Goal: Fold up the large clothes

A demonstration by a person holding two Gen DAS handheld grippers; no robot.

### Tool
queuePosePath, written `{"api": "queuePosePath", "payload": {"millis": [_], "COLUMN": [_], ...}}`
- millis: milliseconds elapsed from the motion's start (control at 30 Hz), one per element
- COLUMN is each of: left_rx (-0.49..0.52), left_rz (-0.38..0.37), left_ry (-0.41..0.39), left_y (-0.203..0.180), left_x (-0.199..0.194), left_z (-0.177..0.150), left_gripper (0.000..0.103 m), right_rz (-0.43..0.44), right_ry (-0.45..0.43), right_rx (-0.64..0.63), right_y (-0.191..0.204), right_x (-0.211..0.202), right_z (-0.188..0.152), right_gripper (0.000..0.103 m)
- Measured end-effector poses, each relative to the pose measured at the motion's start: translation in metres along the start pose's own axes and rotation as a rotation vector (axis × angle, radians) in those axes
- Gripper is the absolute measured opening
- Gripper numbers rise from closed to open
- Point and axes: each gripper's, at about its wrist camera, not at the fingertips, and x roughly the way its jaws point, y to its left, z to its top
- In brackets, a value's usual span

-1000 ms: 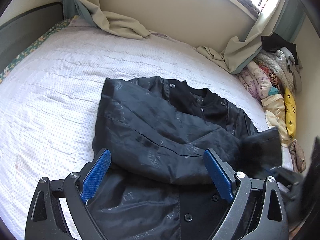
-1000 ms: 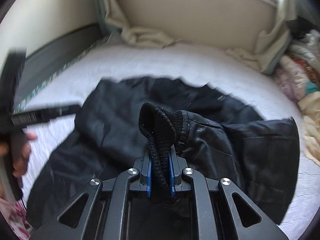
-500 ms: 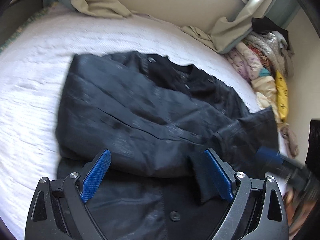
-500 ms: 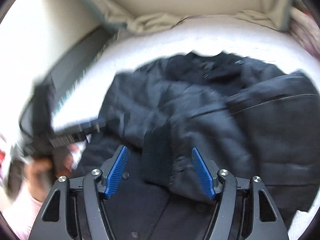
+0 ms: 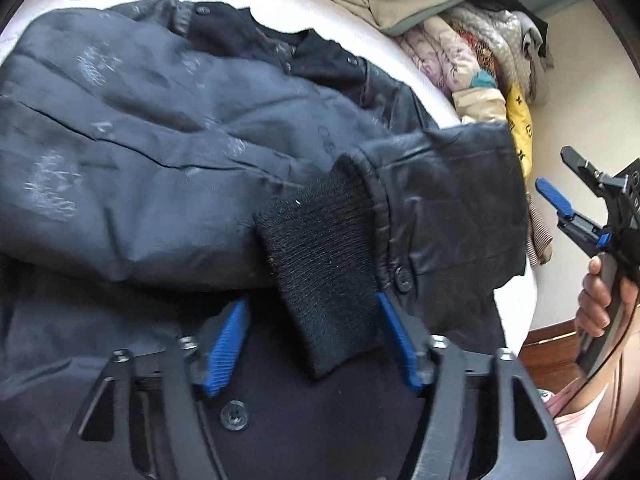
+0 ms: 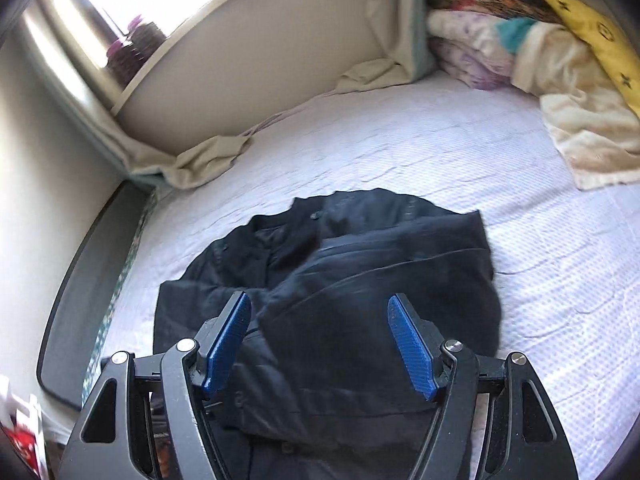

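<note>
One jacket [image 5: 168, 152]: black, sleeves folded across, lying on white bed [image 6: 460, 152].
Cuff [image 5: 324, 272]: ribbed, between closing left gripper [image 5: 316, 344] pads, unpinched.
Right gripper [image 6: 320, 344]: released, empty.
Bedding pile [image 6: 540, 48]: well apart.

Bedspread [image 6: 460, 152] beyond jacket [image 6: 360, 280] bare; bedding pile [image 6: 520, 40] blocks far right corner.

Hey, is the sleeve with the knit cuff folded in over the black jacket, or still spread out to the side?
Folded in. The sleeve crosses over the jacket front, its knit cuff lying on the body.
</note>
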Motion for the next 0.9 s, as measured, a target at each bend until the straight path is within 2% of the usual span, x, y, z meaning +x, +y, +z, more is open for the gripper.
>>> {"api": "queuePosePath", "payload": {"millis": [33, 67, 100, 167, 267, 433, 533, 600, 667, 733, 800, 900], "left_rx": [0.005, 0.006, 0.003, 0.002, 0.018, 0.010, -0.037, -0.079, -0.134, -0.180, -0.186, -0.161], "left_rz": [-0.014, -0.033, -0.046, -0.057, -0.060, -0.091, -0.052, -0.010, 0.040, 0.033, 0.043, 0.104], "left_ry": [0.000, 0.004, 0.007, -0.003, -0.037, -0.180, -0.267, -0.298, -0.289, -0.257, -0.230, -0.188], "left_y": [-0.002, -0.002, -0.003, -0.006, -0.011, -0.006, 0.015, 0.034, 0.053, 0.065, 0.067, 0.062], "left_x": [0.003, 0.004, 0.006, 0.004, -0.011, -0.072, -0.106, -0.119, -0.124, -0.123, -0.119, -0.112], "left_z": [-0.001, 0.000, 0.002, 0.002, 0.005, 0.021, 0.026, 0.027, 0.027, 0.023, 0.019, 0.015], "left_gripper": [0.049, 0.033, 0.025, 0.018, 0.016, 0.014, 0.013, 0.011, 0.011, 0.011, 0.011, 0.011], "right_rz": [-0.008, -0.016, -0.019, -0.025, -0.053, -0.088, -0.106, -0.111, -0.112, -0.111, -0.112, -0.124], "right_ry": [0.004, 0.009, 0.013, 0.016, 0.002, -0.014, -0.008, 0.001, 0.011, 0.020, 0.030, 0.038], "right_rx": [0.010, 0.025, 0.039, 0.064, 0.087, 0.126, 0.123, 0.120, 0.114, 0.106, 0.091, 0.053], "right_y": [-0.004, -0.008, -0.012, -0.018, -0.029, -0.045, -0.046, -0.046, -0.044, -0.041, -0.037, -0.029], "right_x": [-0.001, 0.000, 0.002, 0.003, 0.001, -0.001, 0.002, 0.006, 0.010, 0.014, 0.019, 0.023], "right_z": [0.000, -0.001, 0.000, -0.001, 0.003, 0.007, 0.006, 0.005, 0.004, 0.004, 0.003, 0.002], "right_gripper": [0.070, 0.070, 0.070, 0.070, 0.070, 0.070, 0.070, 0.070, 0.070, 0.070, 0.070, 0.070]}}
